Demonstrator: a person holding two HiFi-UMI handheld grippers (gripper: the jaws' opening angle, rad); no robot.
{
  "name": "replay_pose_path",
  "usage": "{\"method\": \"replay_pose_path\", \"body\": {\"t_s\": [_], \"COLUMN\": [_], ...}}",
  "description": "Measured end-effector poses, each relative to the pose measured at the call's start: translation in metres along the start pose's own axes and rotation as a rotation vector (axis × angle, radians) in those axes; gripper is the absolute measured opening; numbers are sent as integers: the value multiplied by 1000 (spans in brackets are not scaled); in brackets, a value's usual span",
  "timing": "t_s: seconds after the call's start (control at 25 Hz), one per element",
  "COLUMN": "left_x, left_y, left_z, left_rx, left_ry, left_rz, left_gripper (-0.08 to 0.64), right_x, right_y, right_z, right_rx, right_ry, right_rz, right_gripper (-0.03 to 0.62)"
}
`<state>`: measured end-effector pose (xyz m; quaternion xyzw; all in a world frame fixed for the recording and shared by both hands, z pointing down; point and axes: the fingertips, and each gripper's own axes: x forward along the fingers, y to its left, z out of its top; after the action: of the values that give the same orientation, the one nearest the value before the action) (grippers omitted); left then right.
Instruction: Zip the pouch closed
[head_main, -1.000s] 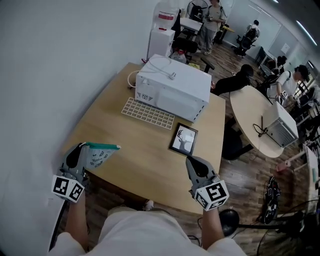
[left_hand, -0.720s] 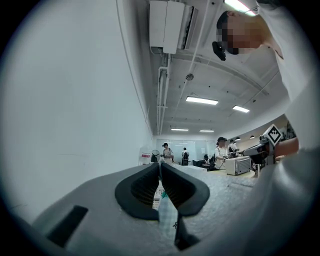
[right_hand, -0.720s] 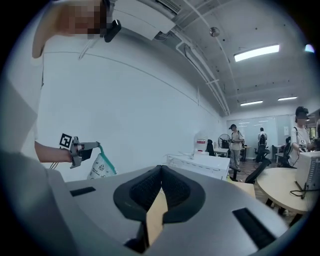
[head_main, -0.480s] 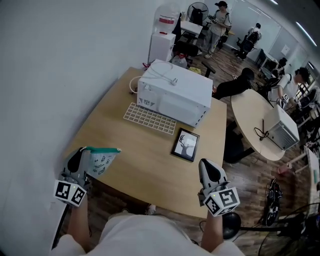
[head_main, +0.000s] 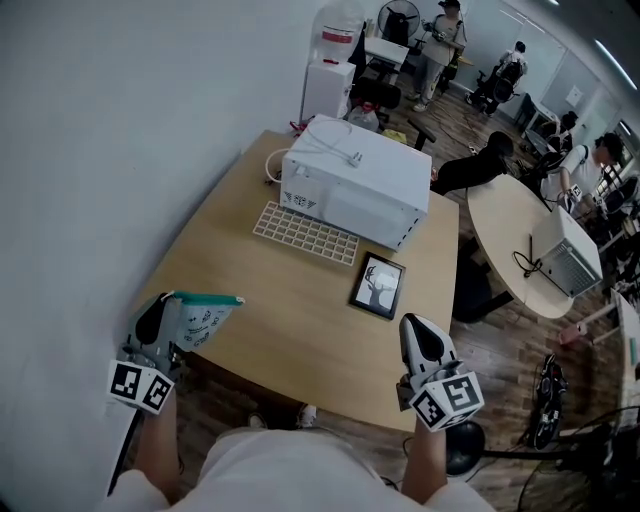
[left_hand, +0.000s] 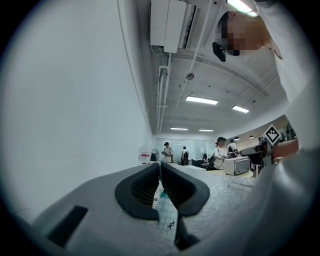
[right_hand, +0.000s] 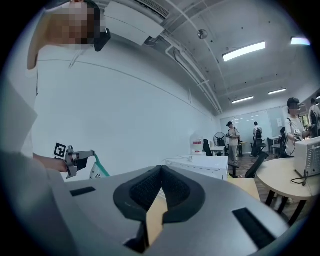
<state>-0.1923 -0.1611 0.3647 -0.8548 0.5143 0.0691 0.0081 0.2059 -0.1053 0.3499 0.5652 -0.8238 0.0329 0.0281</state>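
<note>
The pouch (head_main: 203, 320) is white with dark print and a teal zip edge along its top. It hangs over the near left corner of the wooden table (head_main: 290, 330), and my left gripper (head_main: 163, 306) is shut on its left end. In the left gripper view the patterned fabric (left_hand: 165, 220) is pinched between the closed pads. My right gripper (head_main: 416, 328) hovers at the table's near right edge, shut with nothing between its pads (right_hand: 150, 187). In the right gripper view the pouch (right_hand: 98, 171) appears far to the left, apart from the right gripper.
A white microwave-like box (head_main: 355, 180) stands at the back of the table, with a white grid tray (head_main: 305, 233) in front of it. A framed picture (head_main: 378, 286) lies to the right. A round table (head_main: 515, 215) and several people are beyond.
My right gripper has shifted a little to the right and risen slightly, still shut and empty. The left gripper and the pouch have stayed put.
</note>
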Motion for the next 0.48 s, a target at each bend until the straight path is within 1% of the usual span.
{"method": "replay_pose_path", "body": {"t_s": [0.28, 0.48], "left_x": [-2, 2], "left_y": [-2, -9], "left_z": [1, -2], "left_rx": [-7, -9], "left_ry": [-11, -11], "left_rz": [-5, -15], "left_gripper": [25, 25], "right_x": [2, 1], "right_y": [5, 4], "right_z": [-2, -5], "right_rx": [-21, -48], "right_ry": [4, 27], "right_rz": [2, -6], "right_gripper": [2, 0]}}
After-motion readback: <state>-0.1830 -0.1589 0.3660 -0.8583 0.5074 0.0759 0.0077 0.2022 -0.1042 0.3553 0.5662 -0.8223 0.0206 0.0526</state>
